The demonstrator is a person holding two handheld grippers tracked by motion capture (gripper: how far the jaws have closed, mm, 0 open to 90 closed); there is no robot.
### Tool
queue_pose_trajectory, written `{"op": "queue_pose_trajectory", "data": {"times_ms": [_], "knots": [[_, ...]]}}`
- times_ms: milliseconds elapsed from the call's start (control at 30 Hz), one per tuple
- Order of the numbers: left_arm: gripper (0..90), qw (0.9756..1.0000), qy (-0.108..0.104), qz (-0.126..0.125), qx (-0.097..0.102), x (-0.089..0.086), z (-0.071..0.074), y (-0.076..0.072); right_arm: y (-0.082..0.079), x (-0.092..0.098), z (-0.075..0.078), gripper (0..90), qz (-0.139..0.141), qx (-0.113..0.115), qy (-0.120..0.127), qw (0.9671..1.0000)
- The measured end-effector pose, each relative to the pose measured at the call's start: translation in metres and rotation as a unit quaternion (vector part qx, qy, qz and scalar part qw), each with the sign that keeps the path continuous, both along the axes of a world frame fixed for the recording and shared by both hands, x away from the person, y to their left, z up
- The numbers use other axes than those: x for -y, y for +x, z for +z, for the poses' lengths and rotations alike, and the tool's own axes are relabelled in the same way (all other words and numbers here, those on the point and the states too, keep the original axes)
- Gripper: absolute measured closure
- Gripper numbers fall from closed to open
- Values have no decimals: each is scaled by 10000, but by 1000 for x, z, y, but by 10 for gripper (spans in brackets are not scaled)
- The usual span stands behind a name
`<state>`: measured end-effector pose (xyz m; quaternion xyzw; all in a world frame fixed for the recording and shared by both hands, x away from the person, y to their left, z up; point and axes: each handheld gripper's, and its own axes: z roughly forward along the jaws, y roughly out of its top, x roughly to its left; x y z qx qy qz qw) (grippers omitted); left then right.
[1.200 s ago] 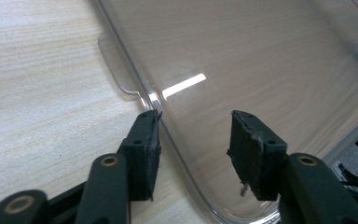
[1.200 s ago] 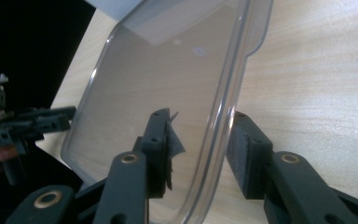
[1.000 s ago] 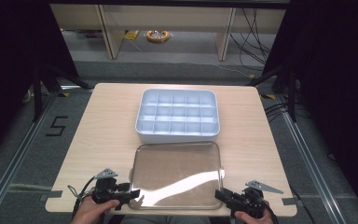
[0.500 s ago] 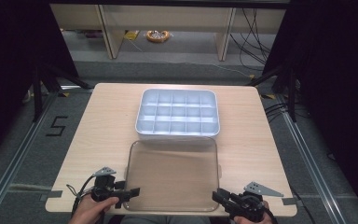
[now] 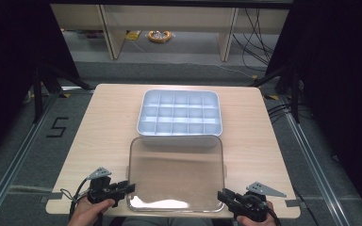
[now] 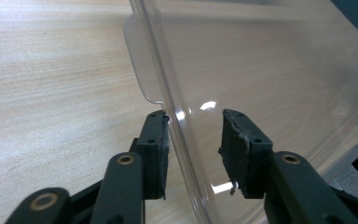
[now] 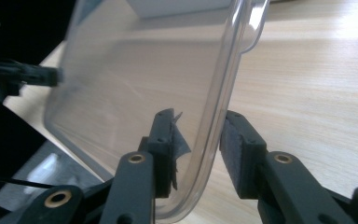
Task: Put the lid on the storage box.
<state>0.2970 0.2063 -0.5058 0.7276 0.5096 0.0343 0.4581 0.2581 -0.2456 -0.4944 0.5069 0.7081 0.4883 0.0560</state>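
Two hand-held grippers – left point(image 5: 131, 188), right point(image 5: 220, 195) – apparently pinching clear lid point(image 5: 176, 172) edges.

A clear plastic lid point(image 5: 176, 173) lies in the lower middle of the frame, on a light wooden desk point(image 5: 103, 122). Its far edge is just beside a white compartment tray point(image 5: 179, 113), which stands in the centre of the frame. The left tongs point(image 5: 128, 189) meet the lid at its lower left corner, and their jaws have just been closing with the rim of the lid between them. The right tongs point(image 5: 221, 195) meet the lower right corner. A hand point(image 5: 86, 214) shows at the bottom edge.
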Motion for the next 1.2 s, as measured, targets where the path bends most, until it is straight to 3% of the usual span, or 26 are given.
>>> {"op": "queue_pose_trajectory", "data": {"times_ms": [33,67,100,133,200,233,267,433,500,533,567,600,633,667,700,733,767,867,900,967,1000,1033,1067,1133,1200], "knots": [[622,10000,0,0,0,0,0,0,-2,-2,1,671,-50,-203,156,9997],[624,10000,38,-5,62,1,3,-2,1,1,0,670,-70,-139,-62,9999],[625,9999,59,-13,145,2,4,-2,0,-2,0,670,-159,-257,109,9995],[624,9998,78,-27,207,2,6,-3,2,1,-1,670,-106,-90,-13,9999],[624,9996,101,-49,245,4,7,-3,3,1,-2,669,-89,-139,84,9998],[623,9995,139,-60,294,4,9,-3,2,0,0,668,-243,-269,83,9993],[622,9995,139,-60,294,4,9,-3,5,2,-1,668,-160,-98,39,9998],[618,9986,251,-159,431,5,14,-1,9,3,3,664,-158,8,27,9999],[618,9984,235,-154,494,6,15,0,10,2,5,664,-207,-71,59,9997],[620,9983,228,-170,515,5,16,1,13,3,4,664,-249,1,-22,9997],[620,9984,182,-145,520,5,17,3,12,0,5,663,-277,-191,160,9993],[620,9982,198,-142,543,5,18,4,14,2,6,663,-196,-92,-14,9998],[620,9981,212,-161,558,4,19,6,17,2,4,662,-177,41,35,9998],[620,9981,200,-148,567,4,20,8,17,2,4,662,-177,41,35,9998],[620,9978,239,-144,604,4,20,9,18,0,7,659,-234,-110,121,9996],[619,9977,255,-176,597,5,23,13,23,1,6,658,-225,75,13,9997],[619,9977,255,-176,597,5,23,13,23,0,8,656,-281,-58,76,9996],[618,9974,276,-170,649,7,27,20,28,1,11,650,-311,-57,45,9995],[617,9970,312,-145,690,8,31,24,35,2,12,647,-272,74,-25,9996],[617,9969,278,-119,723,9,33,26,38,2,12,645,-281,121,-28,9995],[617,9970,283,-124,707,9,35,28,37,0,16,644,-363,-80,96,9993],[617,9968,256,-108,745,9,37,31,41,1,16,643,-340,48,53,9994],[617,9969,242,-79,740,9,39,34,42,0,18,643,-417,-29,41,9991],[618,9970,143,-29,756,9,45,42,52,3,22,639,-334,166,43,9993],[616,9968,141,-26,787,9,48,46,57,2,26,631,-405,215,16,9989]]}}
